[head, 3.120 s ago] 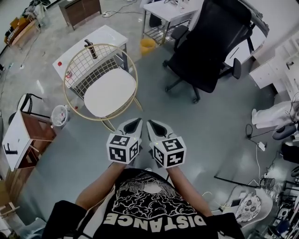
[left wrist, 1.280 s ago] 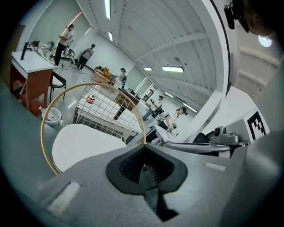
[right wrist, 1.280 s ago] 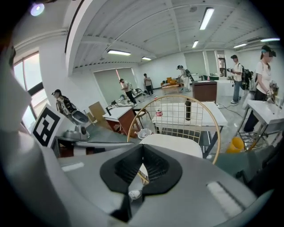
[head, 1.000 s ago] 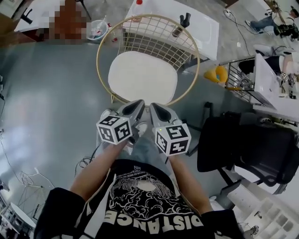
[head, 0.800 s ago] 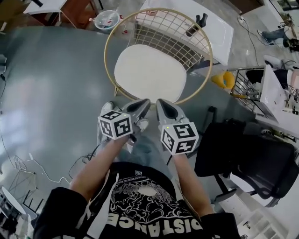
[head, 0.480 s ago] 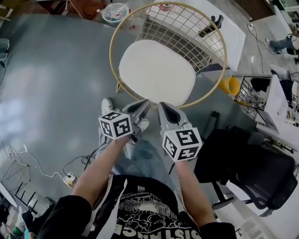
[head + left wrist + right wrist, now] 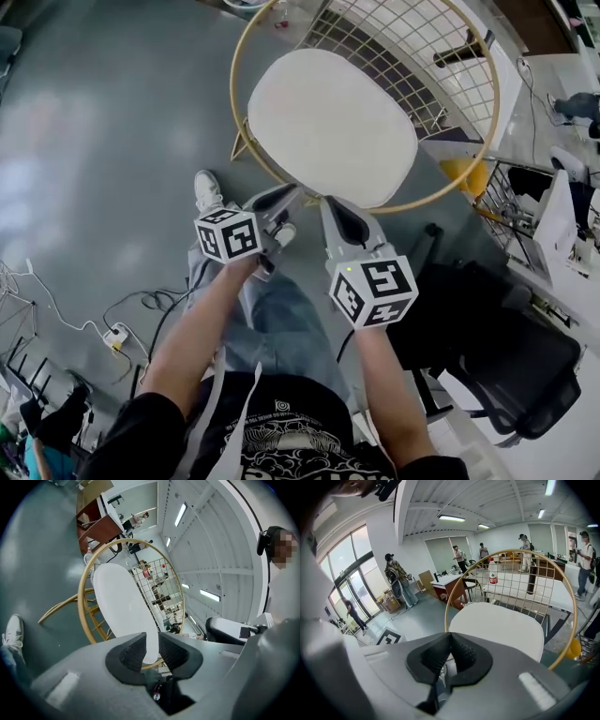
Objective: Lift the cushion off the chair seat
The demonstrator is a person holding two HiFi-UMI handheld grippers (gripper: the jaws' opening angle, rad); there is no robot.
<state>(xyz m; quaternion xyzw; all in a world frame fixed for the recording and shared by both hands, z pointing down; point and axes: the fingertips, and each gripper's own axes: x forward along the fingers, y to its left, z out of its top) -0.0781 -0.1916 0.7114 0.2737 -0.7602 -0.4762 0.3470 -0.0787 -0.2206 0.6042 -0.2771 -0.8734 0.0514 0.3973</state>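
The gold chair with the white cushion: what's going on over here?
A person holds a gripper in each hand, both poised just short of the near edge of the white cushion on the gold wire chair. The left gripper has its fingers opening with nothing between them; the right gripper has its fingers together. The cushion lies flat on the seat, untouched.

The cushion [image 7: 333,127] is lying on the seat of the wire chair [image 7: 394,42], with the chair's wire back rising behind it and a table [image 7: 542,92] standing beyond that back. A bin [image 7: 464,176] is sitting on the floor just right of the chair, and an office chair [image 7: 506,361] is standing nearer, to the right. A shoe [image 7: 207,190] is resting on the floor before the wire chair's left side, with a power strip [image 7: 114,336] lying nearer and further left.
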